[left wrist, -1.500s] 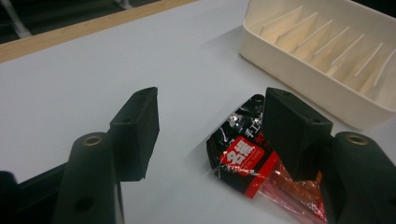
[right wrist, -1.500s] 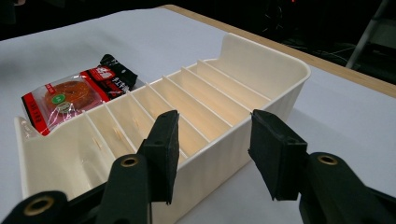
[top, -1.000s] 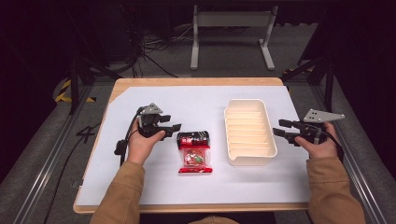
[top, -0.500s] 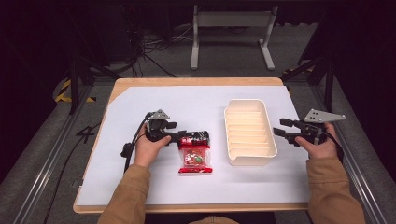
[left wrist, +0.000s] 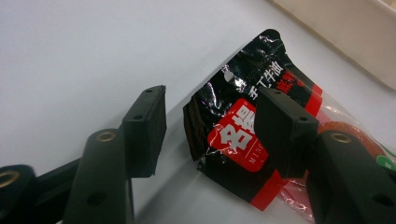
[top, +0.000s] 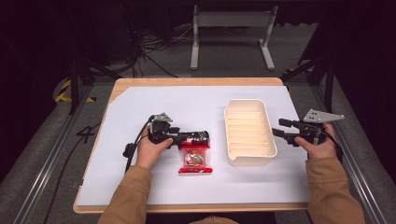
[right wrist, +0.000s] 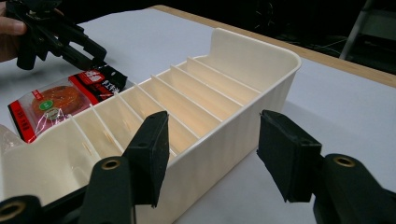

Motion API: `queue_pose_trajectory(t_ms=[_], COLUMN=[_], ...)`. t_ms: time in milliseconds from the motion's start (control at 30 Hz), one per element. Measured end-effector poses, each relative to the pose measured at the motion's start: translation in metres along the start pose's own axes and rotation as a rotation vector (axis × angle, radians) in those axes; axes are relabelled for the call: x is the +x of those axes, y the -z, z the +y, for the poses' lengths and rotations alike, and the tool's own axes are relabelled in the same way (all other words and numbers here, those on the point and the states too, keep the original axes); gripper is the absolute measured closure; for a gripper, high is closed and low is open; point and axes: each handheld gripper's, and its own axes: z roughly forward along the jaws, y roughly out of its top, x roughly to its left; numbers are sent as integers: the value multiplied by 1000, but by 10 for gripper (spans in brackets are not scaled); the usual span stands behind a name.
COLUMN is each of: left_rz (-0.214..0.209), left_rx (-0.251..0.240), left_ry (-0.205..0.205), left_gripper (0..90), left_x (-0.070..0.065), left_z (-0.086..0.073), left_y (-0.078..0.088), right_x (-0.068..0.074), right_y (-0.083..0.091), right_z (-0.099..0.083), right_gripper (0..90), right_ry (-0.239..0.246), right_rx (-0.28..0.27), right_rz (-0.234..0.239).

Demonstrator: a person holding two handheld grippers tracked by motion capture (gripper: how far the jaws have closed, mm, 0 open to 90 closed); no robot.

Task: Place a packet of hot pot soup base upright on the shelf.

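A red-and-black snack packet (top: 195, 156) lies flat on the white table cover, left of a cream ribbed bin (top: 250, 130). My left gripper (top: 189, 136) points right at the packet's black far end. In the left gripper view it (left wrist: 212, 112) is open, with the packet's (left wrist: 233, 140) top corner between the jaws and the right jaw over the wrapper. My right gripper (top: 279, 128) hovers just right of the bin, open and holding nothing. In the right gripper view it (right wrist: 212, 140) faces the bin's (right wrist: 224, 93) near wall, with the packet (right wrist: 56, 100) and the left gripper (right wrist: 100, 53) beyond.
The bin is divided by several thin ribs and holds nothing. The white cover (top: 154, 102) spreads over a wooden table (top: 196, 81). Dark floor, cables and a metal stand (top: 229, 32) lie behind the table.
My left gripper has moved right across the table to the packet's top end, which now sits between its jaws. The right gripper has stayed put.
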Motion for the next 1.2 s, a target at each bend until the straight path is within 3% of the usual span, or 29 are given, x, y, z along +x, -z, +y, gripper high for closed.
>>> queue_pose_trajectory(t_ms=[333, 433, 667, 900, 1200], left_rz=[-17, -18, 15, 33, 48], left_rx=[37, 35, 22, 19, 23], left_ry=[16, 22, -22, -37, -60], left_gripper=[508, 559, 709, 841, 882], left_x=[1, 1, -1, -2, -3], left_z=[-3, -4, -8, -9, -9], left_y=[-4, -5, -6, -7, -6], right_x=[1, 0, -1, 0, 0], right_y=[-2, -3, -1, -2, -2], right_z=[0, -1, -1, -1, 0], right_gripper=[436, 436, 438, 438, 449], right_ry=[-10, -14, -19, -17, -17], right_rx=[6, 7, 0, 6, 5], right_rz=[19, 22, 14, 15, 13])
